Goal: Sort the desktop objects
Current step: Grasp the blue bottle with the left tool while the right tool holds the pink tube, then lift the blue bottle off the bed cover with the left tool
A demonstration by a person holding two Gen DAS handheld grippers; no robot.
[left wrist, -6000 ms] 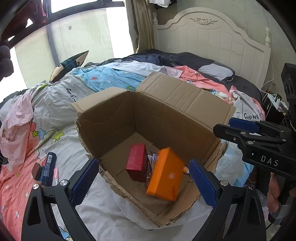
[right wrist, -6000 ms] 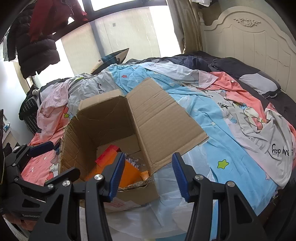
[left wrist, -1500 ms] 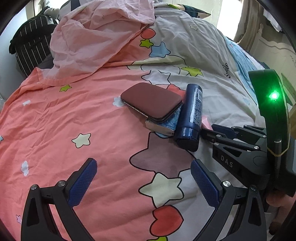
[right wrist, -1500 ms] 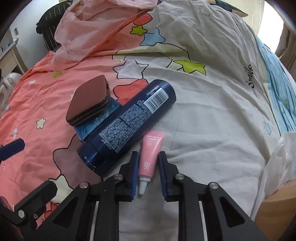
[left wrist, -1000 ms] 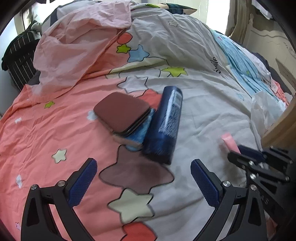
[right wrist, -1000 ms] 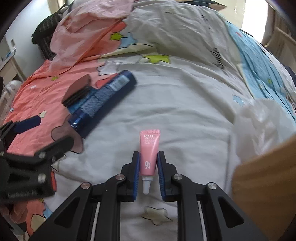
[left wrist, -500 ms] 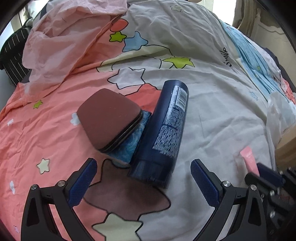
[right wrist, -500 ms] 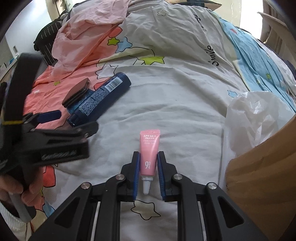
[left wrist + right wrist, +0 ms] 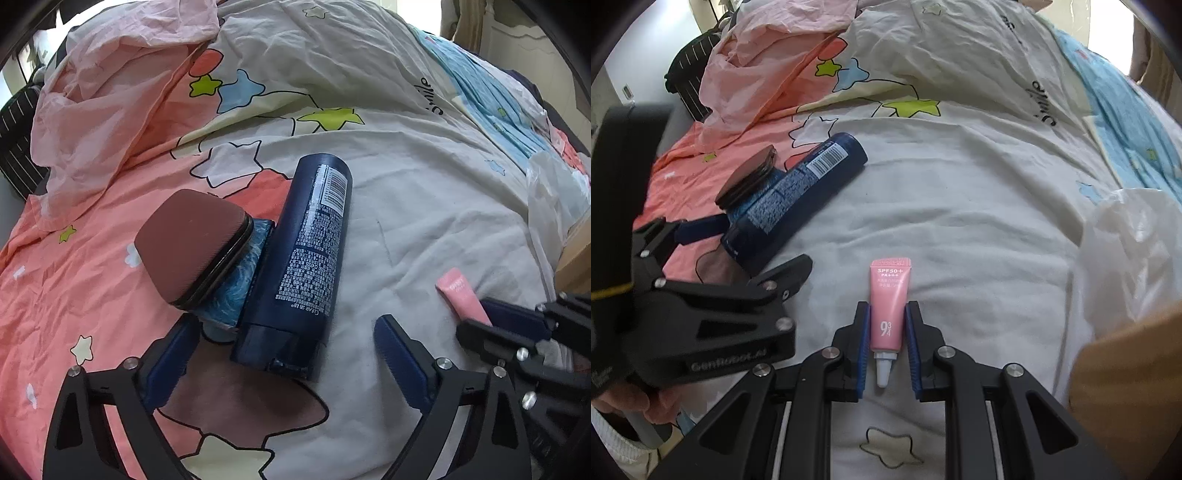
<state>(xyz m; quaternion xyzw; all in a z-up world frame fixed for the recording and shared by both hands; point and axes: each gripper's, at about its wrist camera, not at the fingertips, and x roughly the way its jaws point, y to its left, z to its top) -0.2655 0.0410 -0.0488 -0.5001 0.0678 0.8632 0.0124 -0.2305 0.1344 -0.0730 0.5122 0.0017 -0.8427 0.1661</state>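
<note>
- Pink tube (image 9: 888,306) is held betw. the fingers of the right gripper (image 9: 886,345), pinched at its lower body w/ the white nozzle pointing back toward the camera; judged to be just above the bed sheet (image 9: 979,206), though contact can't be told.
- Left gripper (image 9: 286,363) is spread wide, nothing gripped; its fingers are set either side of the cap end of the blue bottle (image 9: 308,243), not yet touching it as far as can be seen.
- Risks:
  - Tube is soft and gripped on a narrow band; a squeeze too hard could deform it or push product out, too light and it could slip in transit.
  - Bottle is round and lies on soft, creased bedding; a one-sided touch could roll it away.
  - Maroon case (image 9: 190,243) leans on a blue patterned box (image 9: 240,284), which sits against the bottle; lifting the bottle is likely to tip or shift both.
  - The two grippers are near each other, so a clash is possible.
- Look of tube: small, pale pink, crimped flat end, "SPF50+" and "9¾" printed, white cap.
- Cardboard box (image 9: 1126,354) edge is seen at the right, a white plastic bag (image 9: 1126,240) beside it; judged the drop point.
</note>
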